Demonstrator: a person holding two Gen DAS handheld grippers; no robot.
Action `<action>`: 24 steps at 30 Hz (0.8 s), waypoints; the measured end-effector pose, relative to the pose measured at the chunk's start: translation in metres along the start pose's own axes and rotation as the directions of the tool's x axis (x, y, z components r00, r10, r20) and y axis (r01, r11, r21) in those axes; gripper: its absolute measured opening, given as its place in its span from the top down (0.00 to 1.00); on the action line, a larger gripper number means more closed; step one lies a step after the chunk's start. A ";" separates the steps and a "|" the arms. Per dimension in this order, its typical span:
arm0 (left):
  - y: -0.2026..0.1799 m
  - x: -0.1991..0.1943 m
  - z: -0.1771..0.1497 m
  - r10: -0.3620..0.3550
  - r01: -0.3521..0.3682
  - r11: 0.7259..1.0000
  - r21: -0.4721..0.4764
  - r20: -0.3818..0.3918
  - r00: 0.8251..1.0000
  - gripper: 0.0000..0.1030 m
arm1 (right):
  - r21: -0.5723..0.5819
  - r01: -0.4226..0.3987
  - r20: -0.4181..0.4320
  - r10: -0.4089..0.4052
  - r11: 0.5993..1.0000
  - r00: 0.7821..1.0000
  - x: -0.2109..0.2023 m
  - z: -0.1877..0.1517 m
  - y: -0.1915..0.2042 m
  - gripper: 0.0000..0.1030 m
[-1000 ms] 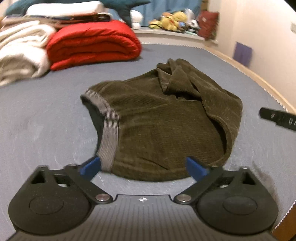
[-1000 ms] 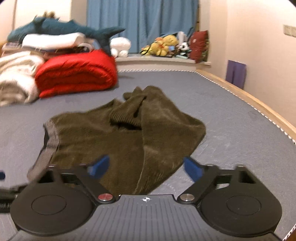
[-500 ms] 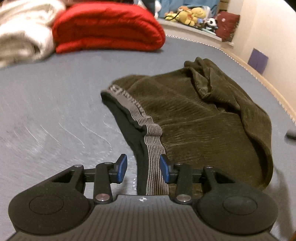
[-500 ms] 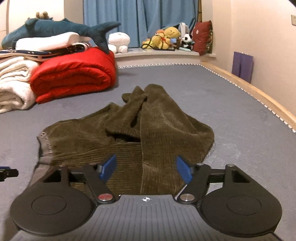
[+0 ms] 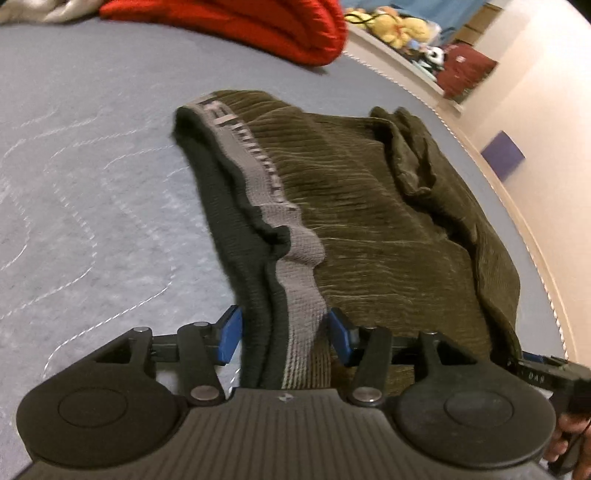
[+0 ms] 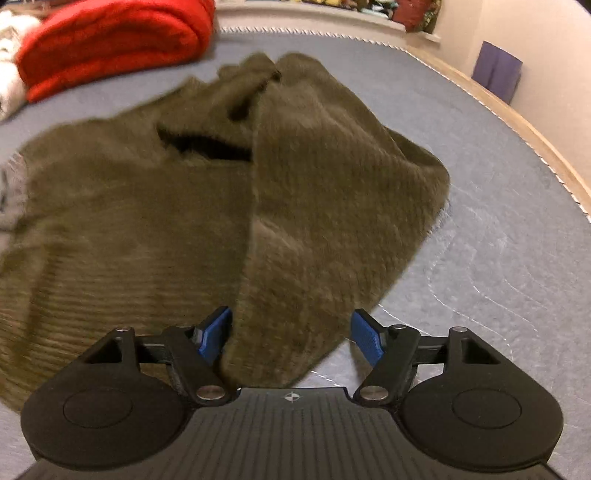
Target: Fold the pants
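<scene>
A grey quilted mattress [image 5: 92,177] is filling both views, edged by a wooden frame [image 6: 517,122] along a cream wall. Beyond the fingers a folded red blanket [image 6: 110,40] is lying at the far left, with stuffed toys [image 5: 399,24] sitting on a ledge behind it.

The olive corduroy pants [image 5: 369,206] are lying crumpled on the mattress, ribbed and bunched, a dark opening showing among the far folds. The left gripper [image 5: 285,338] is straddling the grey waistband [image 5: 295,266], its blue fingers [image 5: 229,334] touching the cloth on both sides; I cannot tell whether they are gripping. The right gripper [image 6: 291,338] is standing spread, a fold of the pants lying between its blue fingers [image 6: 364,339]
</scene>
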State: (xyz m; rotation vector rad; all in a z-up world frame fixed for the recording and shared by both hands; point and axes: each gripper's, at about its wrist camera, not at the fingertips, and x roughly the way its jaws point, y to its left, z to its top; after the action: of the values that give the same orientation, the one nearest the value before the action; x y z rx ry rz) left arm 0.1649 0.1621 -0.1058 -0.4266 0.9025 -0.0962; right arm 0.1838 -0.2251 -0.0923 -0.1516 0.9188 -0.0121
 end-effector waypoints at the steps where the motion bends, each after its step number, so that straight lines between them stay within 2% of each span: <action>1: -0.003 0.002 -0.001 -0.004 0.004 1.000 0.010 0.001 1.000 0.47 | 0.018 -0.002 -0.014 0.002 1.000 1.000 0.004 -0.002 -0.005 0.37; 2: -0.007 0.003 -0.003 0.005 -0.006 0.999 0.031 0.008 1.000 0.47 | 0.041 -0.027 -0.021 0.028 0.999 0.999 0.005 -0.003 -0.009 0.40; 3: -0.011 0.004 -0.004 0.021 -0.022 0.998 0.058 0.012 1.000 0.52 | 0.065 -0.057 -0.025 0.058 0.996 0.998 0.005 -0.002 -0.013 0.48; 4: -0.014 0.004 -0.005 0.039 -0.040 0.996 0.085 0.015 0.999 0.62 | 0.080 -0.066 -0.025 0.068 0.995 0.997 0.004 -0.002 -0.016 0.58; 5: -0.016 0.003 -0.004 0.045 -0.046 0.995 0.093 0.013 0.999 0.66 | 0.077 -0.055 -0.022 0.057 0.996 0.998 0.001 -0.002 -0.017 0.64; 6: -0.014 0.000 -0.003 0.036 -0.037 0.996 0.081 0.014 0.999 0.74 | 0.072 -0.048 -0.017 0.050 0.996 0.999 -0.002 -0.003 -0.018 0.74; 9: -0.014 -0.020 0.002 -0.006 0.004 0.998 0.066 0.031 1.000 0.81 | 0.095 -0.088 0.001 0.088 0.992 0.996 -0.015 -0.006 -0.028 0.83; 15: -0.020 -0.083 0.000 -0.041 0.028 0.994 0.110 0.111 0.993 0.83 | -0.028 -0.178 0.119 0.180 0.984 0.976 -0.065 -0.010 -0.032 0.89; 19: -0.008 -0.126 -0.012 -0.003 -0.005 0.997 0.083 0.096 0.995 0.84 | -0.170 -0.249 0.157 0.276 0.954 0.948 -0.106 -0.024 -0.020 0.89; 21: 0.003 -0.148 -0.022 0.049 -0.054 0.996 0.075 0.072 0.996 0.84 | -0.262 -0.300 0.146 0.345 0.917 0.927 -0.126 -0.036 -0.008 0.89; 24: 0.023 -0.176 -0.037 0.123 -0.124 0.991 0.050 0.025 0.992 0.84 | -0.438 -0.389 0.065 0.461 0.810 0.885 -0.154 -0.064 0.018 0.91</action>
State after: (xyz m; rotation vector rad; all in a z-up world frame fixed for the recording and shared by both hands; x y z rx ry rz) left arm 0.0241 0.2163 -0.0049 -0.3228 0.9011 -0.0014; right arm 0.0381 -0.2037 -0.0110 -0.3330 0.7572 0.6161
